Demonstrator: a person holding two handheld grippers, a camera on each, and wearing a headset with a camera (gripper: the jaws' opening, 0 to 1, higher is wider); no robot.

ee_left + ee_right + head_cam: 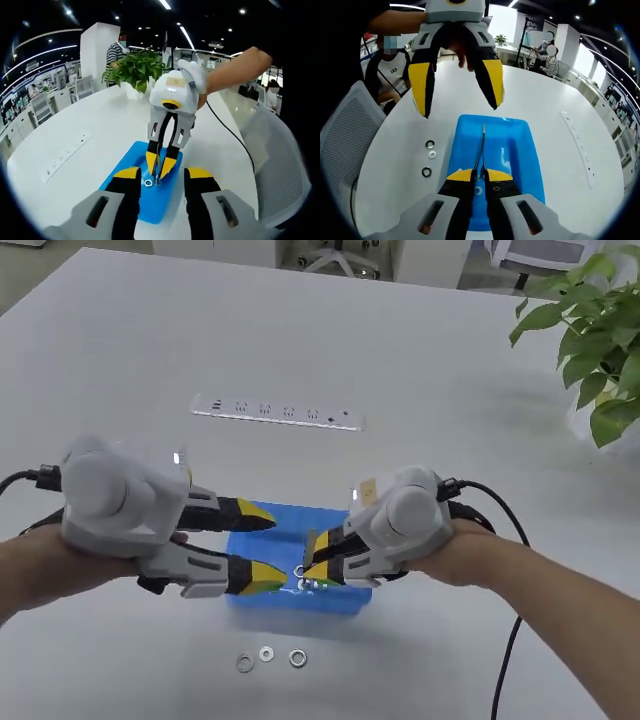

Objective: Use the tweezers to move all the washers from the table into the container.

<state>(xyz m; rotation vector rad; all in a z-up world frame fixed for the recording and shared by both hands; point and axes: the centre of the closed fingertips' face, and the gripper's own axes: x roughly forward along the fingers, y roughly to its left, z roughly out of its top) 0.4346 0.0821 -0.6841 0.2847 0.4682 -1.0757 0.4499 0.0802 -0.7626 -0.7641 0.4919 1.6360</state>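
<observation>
A shallow blue container (262, 595) lies on the white table, with a few washers (478, 190) inside near its end. Three more washers (266, 654) lie on the table just beside it, also seen as washers (430, 155) in the right gripper view. My right gripper (312, 562) (480, 175) is shut on thin metal tweezers (482, 147), whose tips reach out low over the container. I cannot tell whether the tips hold a washer. My left gripper (268, 546) (163, 174) faces it across the container, open and holding nothing.
A white power strip (278, 412) lies further back on the table. A potted green plant (592, 335) stands at the far right edge. A black cable (512, 570) trails from the right gripper. People sit at desks in the background.
</observation>
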